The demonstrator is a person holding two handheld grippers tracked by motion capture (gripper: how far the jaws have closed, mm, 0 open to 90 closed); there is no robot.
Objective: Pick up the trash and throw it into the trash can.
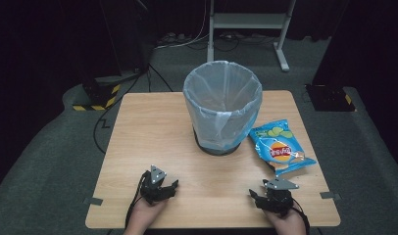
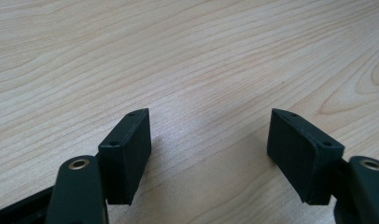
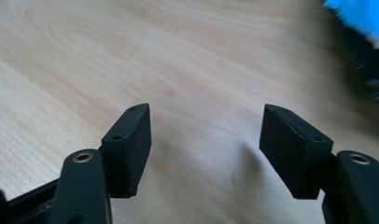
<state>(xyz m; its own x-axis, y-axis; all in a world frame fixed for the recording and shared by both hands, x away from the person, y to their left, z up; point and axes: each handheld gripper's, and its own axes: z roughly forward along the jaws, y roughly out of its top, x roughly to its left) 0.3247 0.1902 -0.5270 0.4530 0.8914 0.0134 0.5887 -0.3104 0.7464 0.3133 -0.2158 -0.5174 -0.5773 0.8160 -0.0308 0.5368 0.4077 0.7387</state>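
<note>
1. The blue crinkly plastic chip bag [image 1: 281, 147] lay right of the lined grey bin [image 1: 222, 105], just beyond the right gripper [image 1: 271, 192].
2. Both grippers, also the left gripper [image 1: 163, 185], stood wide open, holding nothing.
3. The bag seemed light, soft and slippery; its sealed near edge looked best to pinch.

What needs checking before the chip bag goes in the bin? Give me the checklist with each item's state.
1. Right hand-held gripper open, nothing between its jaws: ok.
2. Left hand-held gripper open and empty, resting near the table's front edge: ok.
3. Chip bag lying flat on the table, beyond the right hand-held gripper, untouched: ok.
4. Bin upright, liner folded over the rim, mouth open: ok.
5. Path from bag to bin free of other items: ok.
6. Whether the bag is sealed or empty: cannot tell.
</note>
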